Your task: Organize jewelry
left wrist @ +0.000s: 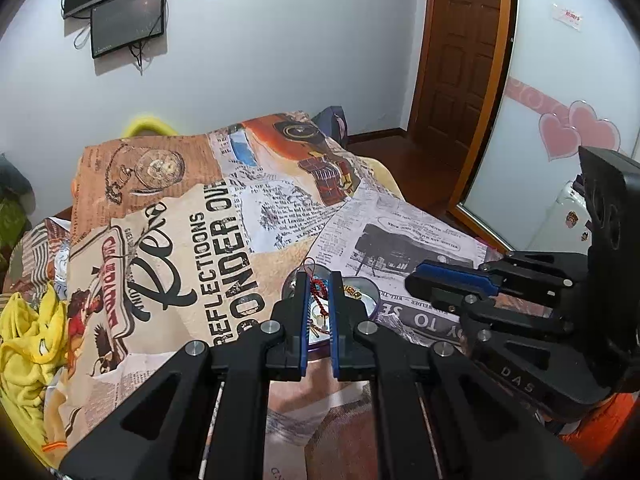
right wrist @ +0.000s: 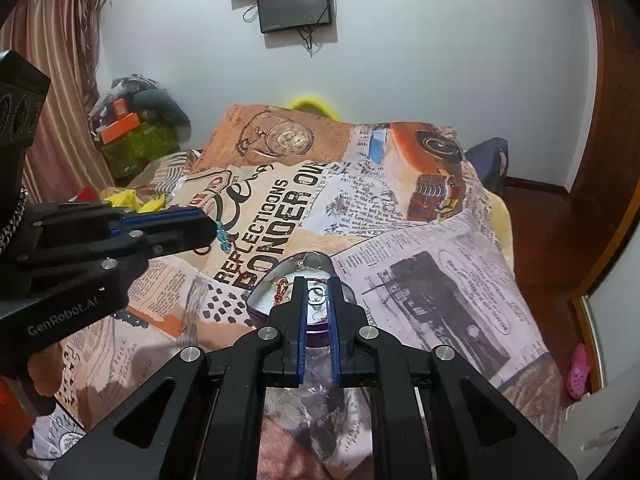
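A heart-shaped tin [right wrist: 262,294] with a purple side lies open on the printed bedspread [right wrist: 400,240]; it holds a braided reddish bracelet [right wrist: 282,286] and silver pieces [right wrist: 316,294]. My left gripper [left wrist: 319,280] is shut on a red cord bracelet [left wrist: 318,286] with blue beads that hang from its tips in the right wrist view [right wrist: 222,236], above and left of the tin [left wrist: 370,286]. My right gripper [right wrist: 318,284] hovers over the tin, jaws slightly apart and empty; in the left wrist view [left wrist: 412,280] it looks nearly closed.
A yellow cloth [left wrist: 28,340] lies at the bed's left edge. Boxes and bags [right wrist: 132,128] are piled at the far left by a striped curtain. A wooden door [left wrist: 460,60] and a mirrored panel [left wrist: 560,120] stand to the right. A pink shoe [right wrist: 578,370] lies on the floor.
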Tool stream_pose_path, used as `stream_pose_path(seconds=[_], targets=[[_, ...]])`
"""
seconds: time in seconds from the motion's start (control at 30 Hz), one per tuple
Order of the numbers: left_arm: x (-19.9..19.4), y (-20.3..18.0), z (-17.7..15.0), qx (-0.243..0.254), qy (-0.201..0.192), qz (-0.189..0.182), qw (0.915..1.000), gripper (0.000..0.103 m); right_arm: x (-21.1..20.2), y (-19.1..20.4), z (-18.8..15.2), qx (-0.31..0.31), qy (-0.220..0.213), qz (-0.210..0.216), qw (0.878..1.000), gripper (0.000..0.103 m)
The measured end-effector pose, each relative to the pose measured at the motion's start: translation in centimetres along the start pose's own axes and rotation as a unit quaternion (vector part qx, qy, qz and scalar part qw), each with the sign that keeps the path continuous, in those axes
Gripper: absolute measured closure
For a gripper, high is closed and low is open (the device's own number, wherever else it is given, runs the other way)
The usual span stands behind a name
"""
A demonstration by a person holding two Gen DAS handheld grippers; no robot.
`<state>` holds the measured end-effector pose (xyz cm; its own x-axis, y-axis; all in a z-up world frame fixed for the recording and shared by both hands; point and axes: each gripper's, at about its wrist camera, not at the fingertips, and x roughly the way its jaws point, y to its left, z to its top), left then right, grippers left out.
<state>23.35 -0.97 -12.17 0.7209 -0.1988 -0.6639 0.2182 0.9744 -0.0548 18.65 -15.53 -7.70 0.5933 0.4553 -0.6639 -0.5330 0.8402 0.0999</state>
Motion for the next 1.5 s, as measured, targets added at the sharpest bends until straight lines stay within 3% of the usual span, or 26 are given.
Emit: stream_pose_path(seconds=[0.3, 0.53, 1.17, 1.23, 1.37, 1.5], targets=[[3.6, 0.7, -0.9, 0.0, 0.036, -0.004, 0.9993, 0.096, 3.5, -0.2, -0.4, 0.005, 0.034, 0.016, 0.999, 0.095], [6.0, 1.8, -1.7, -0.016, 0.065, -0.027, 0.9974, 0.096, 5.4, -0.5, -0.7, 0.008, 0.062, 0.032, 0.998, 0.095], [6.5, 3.1, -2.6, -0.028, 0.078, -0.023, 0.9963, 0.096, 6.9, 0.8, -0.9, -0.02, 0.078, 0.027, 0.996, 0.095], [6.0, 2.9, -2.6, -0.023, 0.074, -0.018, 0.9968, 0.094, 7.0, 0.8, -0.8, -0.02, 0.082, 0.022, 0.996, 0.095], [4.9, 2.6, -2.4, -0.012, 0.053, 0.021, 0.9983, 0.069, 6.9, 0.8, -0.7, -0.02, 0.083, 0.009, 0.996, 0.093], [3.5, 2.7, -2.1, -0.015, 0.038, 0.03, 0.9987, 0.068, 6.0, 0.9, -0.5, -0.02, 0.079, 0.005, 0.997, 0.084]])
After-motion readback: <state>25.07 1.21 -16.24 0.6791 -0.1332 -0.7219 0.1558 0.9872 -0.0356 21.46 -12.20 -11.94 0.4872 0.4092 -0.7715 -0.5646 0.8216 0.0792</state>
